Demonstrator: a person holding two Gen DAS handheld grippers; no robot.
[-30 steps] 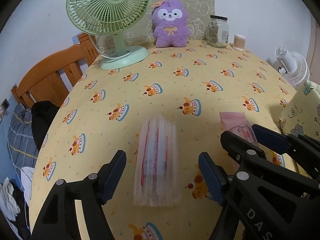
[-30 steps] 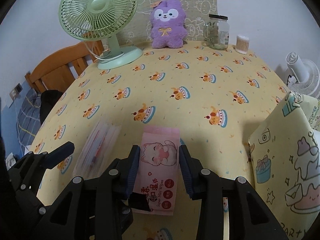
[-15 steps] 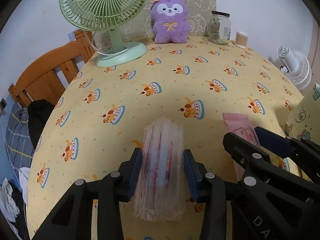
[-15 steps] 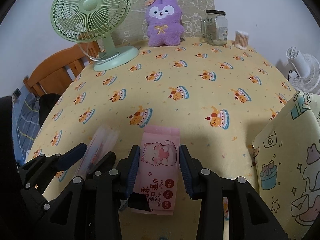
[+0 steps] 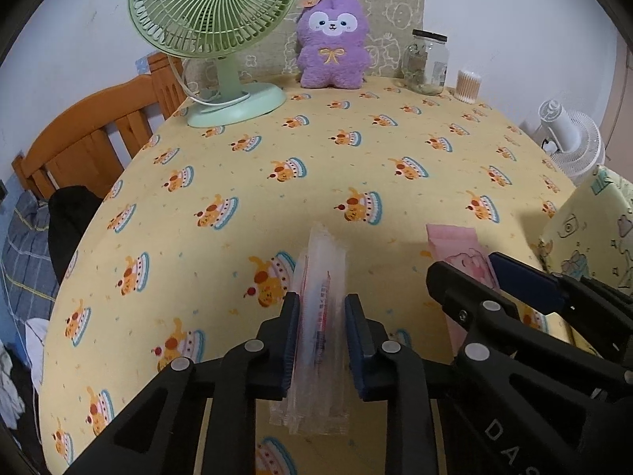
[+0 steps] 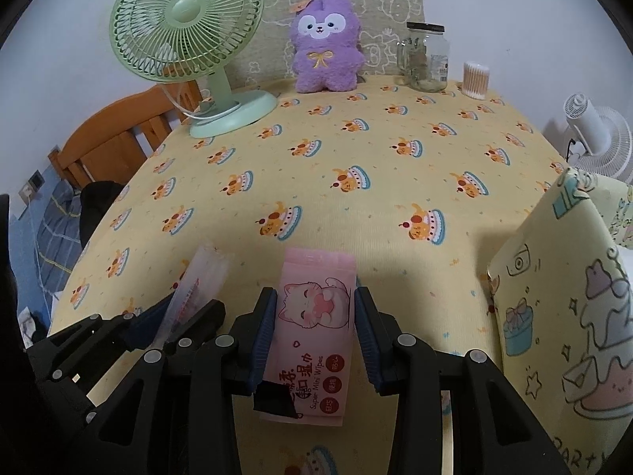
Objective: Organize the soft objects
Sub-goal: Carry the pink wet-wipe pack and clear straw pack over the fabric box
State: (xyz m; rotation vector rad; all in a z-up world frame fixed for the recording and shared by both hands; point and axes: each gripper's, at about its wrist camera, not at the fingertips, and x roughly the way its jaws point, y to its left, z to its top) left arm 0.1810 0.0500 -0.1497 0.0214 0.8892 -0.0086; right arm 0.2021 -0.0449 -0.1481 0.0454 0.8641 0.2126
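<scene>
My left tool (image 5: 319,330), jaws just closed, pinches a clear packet (image 5: 321,316) at low centre of the frame; it is light, crinkly and probably slippery, best held mid-length. My right tool (image 6: 314,336) grips a soft pink wipes pack (image 6: 312,340) across its width. Only the right view shows the pack's label.

Black tongs (image 5: 321,330), blue-padded fingers (image 6: 264,336), silver screws.

A clear crinkled packet (image 5: 321,312) with red print stands squeezed on edge on the bench. Just beside it to the right, a pink cat-printed wipes pack (image 6: 312,332) lies flat.
</scene>
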